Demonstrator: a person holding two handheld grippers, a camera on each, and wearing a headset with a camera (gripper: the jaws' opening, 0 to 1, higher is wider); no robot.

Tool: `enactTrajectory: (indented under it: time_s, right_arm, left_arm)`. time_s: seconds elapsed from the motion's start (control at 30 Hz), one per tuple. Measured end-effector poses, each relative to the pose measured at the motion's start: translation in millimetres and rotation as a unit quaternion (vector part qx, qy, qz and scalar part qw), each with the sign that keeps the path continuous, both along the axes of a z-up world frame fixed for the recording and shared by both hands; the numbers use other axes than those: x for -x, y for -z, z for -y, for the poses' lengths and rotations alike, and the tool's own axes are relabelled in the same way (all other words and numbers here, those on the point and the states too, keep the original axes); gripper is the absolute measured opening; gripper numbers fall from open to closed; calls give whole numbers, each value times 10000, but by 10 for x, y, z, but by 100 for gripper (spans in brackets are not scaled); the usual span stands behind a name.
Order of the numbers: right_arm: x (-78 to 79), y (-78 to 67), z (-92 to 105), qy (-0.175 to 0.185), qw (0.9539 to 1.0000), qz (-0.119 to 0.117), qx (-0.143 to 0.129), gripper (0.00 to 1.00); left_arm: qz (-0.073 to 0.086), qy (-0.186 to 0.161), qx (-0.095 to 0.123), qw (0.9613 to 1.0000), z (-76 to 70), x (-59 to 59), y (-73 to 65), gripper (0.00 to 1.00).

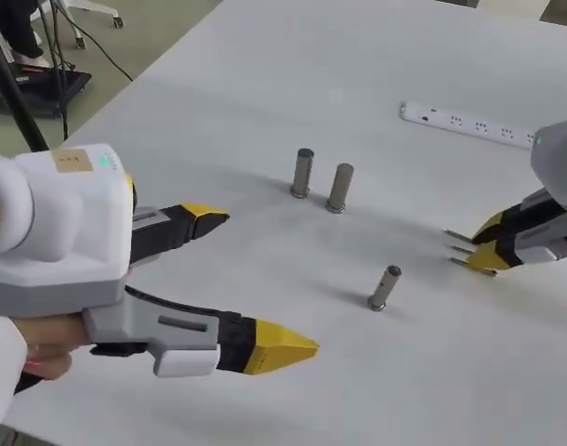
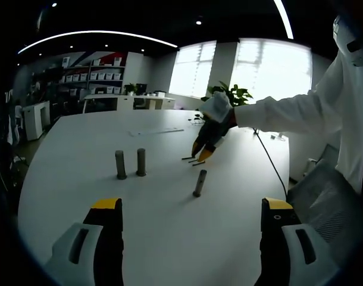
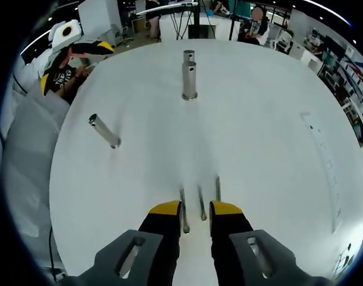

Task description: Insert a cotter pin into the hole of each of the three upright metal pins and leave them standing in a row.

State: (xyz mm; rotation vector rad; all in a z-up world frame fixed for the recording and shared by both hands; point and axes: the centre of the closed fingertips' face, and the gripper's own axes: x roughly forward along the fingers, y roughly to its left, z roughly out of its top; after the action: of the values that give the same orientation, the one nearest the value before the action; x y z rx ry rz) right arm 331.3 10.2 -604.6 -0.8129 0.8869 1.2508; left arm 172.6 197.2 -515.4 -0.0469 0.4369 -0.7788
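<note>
Two tongs working, nothing gripped that I can make out. Left tongs (image 1: 265, 282) sit nearest the person, jaws spread wide and empty, raised over bare counter (image 1: 265, 93), well apart from all the parts.

Right tongs (image 1: 488, 243) are down at the counter on the far right side, jaws a narrow gap apart. Three cotter pins (image 3: 200, 199) lie flat at the tips, side by side. Their long axes run roughly parallel with the jaws and point away from the hand. In the right gripper view the middle one lies in the gap, the left one just beside the left jaw's inner edge, and the right one slightly ahead. The gap looks wider than one pin, so I judge no grip yet.

Key relation: the right tongs are at the cotter pins, so the pick is theirs. Closing as they stand probably catches the middle pin lengthwise, maybe its left neighbour too.

Beyond that, the nearest metal pin (image 1: 384, 288) stands alone, ahead and left of the right tongs, hole near its top, empty. Further off the other two metal pins (image 1: 302, 173) stand upright just beside each other, also no cotter pins in them. All three inserts are left to do.

Farthest: a white power strip (image 1: 465, 124).
</note>
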Motion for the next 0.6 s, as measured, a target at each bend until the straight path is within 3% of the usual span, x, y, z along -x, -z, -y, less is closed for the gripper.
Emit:
enactTrajectory:
  time_s: [0.37, 0.6]
  right_arm:
    - [-94, 126, 77, -160, 9994, -66, 308, 7]
    - [-118, 109, 81, -256, 9990, 36, 353, 0]
  left_arm:
    - [-70, -10, -106, 9999, -20, 6, 70, 96]
    - [-117, 3, -64, 9999, 8, 34, 88, 95]
